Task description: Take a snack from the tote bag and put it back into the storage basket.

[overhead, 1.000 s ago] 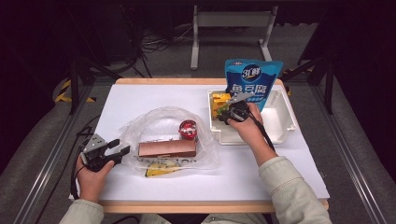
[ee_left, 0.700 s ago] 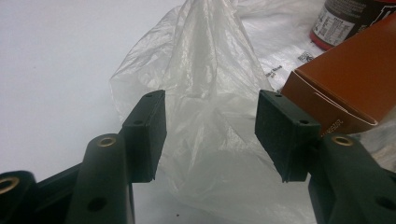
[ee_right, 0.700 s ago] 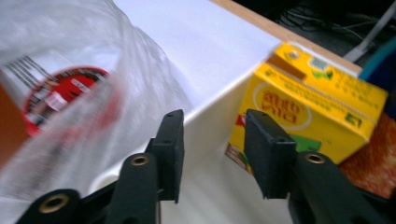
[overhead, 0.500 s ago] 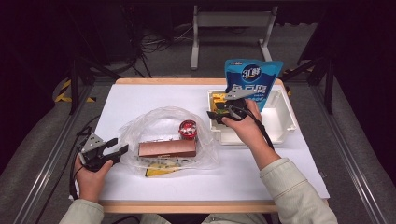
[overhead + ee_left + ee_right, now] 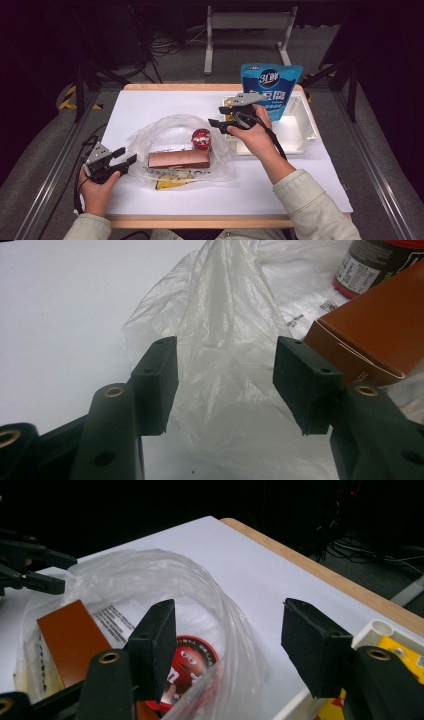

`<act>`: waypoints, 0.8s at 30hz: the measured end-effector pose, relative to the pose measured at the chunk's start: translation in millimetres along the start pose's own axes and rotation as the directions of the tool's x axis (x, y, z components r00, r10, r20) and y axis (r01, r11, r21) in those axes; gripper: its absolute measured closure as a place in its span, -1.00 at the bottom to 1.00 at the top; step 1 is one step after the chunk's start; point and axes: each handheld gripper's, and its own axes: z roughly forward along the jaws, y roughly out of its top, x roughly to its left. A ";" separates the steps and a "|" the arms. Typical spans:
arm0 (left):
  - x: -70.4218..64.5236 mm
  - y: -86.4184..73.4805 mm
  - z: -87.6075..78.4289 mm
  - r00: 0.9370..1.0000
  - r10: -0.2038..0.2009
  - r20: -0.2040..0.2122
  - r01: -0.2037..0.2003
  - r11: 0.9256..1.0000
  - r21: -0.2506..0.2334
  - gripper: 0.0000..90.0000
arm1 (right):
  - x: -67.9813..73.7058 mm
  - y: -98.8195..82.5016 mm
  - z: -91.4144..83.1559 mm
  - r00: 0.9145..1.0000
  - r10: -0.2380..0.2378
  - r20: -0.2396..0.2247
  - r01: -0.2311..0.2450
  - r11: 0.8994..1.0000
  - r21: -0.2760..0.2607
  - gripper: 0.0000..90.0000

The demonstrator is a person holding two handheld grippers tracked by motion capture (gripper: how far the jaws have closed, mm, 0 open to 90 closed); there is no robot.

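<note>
Left gripper (image 5: 129,156) parked at table's left edge, jaws apart, nothing pinched; loose fold of clear plastic bag (image 5: 225,330) sitting between pads (image 5: 162,375) without being pressed. Bag spread mid-table holding brown box (image 5: 179,160), red-lidded candy tub (image 5: 201,138) and a yellow packet (image 5: 172,183) underneath (label unreadable). Right gripper (image 5: 216,116) lifted over near-left corner of white tray (image 5: 300,131), jaws just been opening, empty, aimed back toward bag. Yellow packet (image 5: 405,652) lying in tray; blue tofu pouch (image 5: 272,87) standing at tray's far side.

Risks, judged: thin film likely to slip or bunch if pinched shallow; tub could roll once bag mouth is tugged; right wrist close to pouch, a sweep could topple it.

Room: bare white tabletop (image 5: 150,107) behind bag and front right; left gripper close to table edge, little margin there.
</note>
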 end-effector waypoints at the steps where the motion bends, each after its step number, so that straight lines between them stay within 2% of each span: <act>1: -0.1 0.1 0.2 1.000 0.001 0.000 -0.001 1.000 0.001 -0.02 | 1.2 1.3 0.6 1.000 0.003 -0.006 -0.003 1.000 -0.004 -0.14; 4: 0.2 0.3 0.4 1.000 -0.003 0.001 0.003 1.000 -0.004 -0.02 | 4.9 4.8 4.3 0.999 0.025 -0.042 -0.026 0.999 -0.019 -0.22; 7: 1.0 0.1 0.2 1.000 -0.005 0.004 0.005 1.000 -0.006 -0.02 | 7.3 5.8 7.8 0.998 0.031 -0.059 -0.033 0.999 -0.022 -0.25; 12: 1.3 -0.1 -0.4 1.000 -0.005 0.004 0.005 1.000 -0.011 -0.02 | 13.3 6.9 19.0 0.994 0.044 -0.097 -0.044 0.999 -0.004 -0.32; 18: 1.7 -0.4 -0.4 1.000 -0.010 0.007 0.010 1.000 -0.009 -0.02 | 21.6 8.4 30.7 0.990 0.038 -0.136 -0.038 0.999 0.004 -0.34; 24: 1.7 -0.3 -0.3 1.000 -0.009 0.009 0.009 1.000 -0.009 -0.02 | 28.9 5.8 45.4 0.990 0.017 -0.139 -0.011 0.999 0.044 -0.35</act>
